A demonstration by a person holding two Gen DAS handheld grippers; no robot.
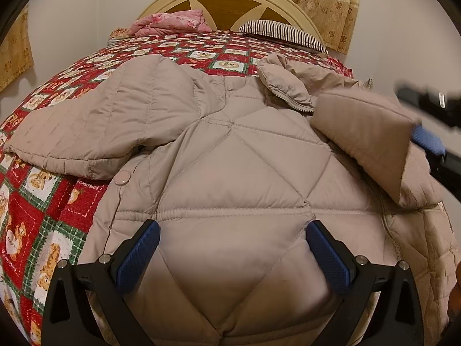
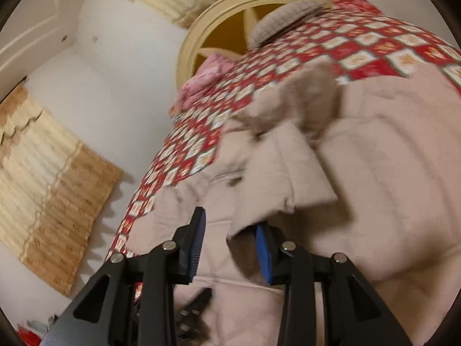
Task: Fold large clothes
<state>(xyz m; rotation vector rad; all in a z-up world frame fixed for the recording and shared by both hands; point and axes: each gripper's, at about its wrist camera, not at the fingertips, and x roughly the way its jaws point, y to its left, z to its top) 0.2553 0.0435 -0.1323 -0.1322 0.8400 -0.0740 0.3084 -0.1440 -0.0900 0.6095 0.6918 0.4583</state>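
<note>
A beige quilted jacket [image 1: 230, 158] lies spread on a bed. Its left sleeve [image 1: 100, 121] stretches out over the quilt, and its right sleeve [image 1: 366, 132] is folded in over the body. My left gripper [image 1: 233, 248] stands open and wide, with its blue pads [image 1: 138, 256] resting on the jacket's lower body. In the right wrist view, which is blurred, my right gripper [image 2: 230, 220] is open. The folded sleeve's [image 2: 288, 173] cuff corner lies against one pad [image 2: 263, 253], with a gap to the other. The left wrist view shows the right gripper [image 1: 426, 137] at that cuff.
A red patchwork quilt [image 1: 43, 201] covers the bed. At its head are a round cream headboard [image 1: 230, 3], a pink bundle of cloth [image 1: 173, 23] and a striped pillow [image 1: 282, 31]. Yellow curtains [image 1: 325, 0] hang behind. The jacket's collar [image 1: 285, 83] is bunched up.
</note>
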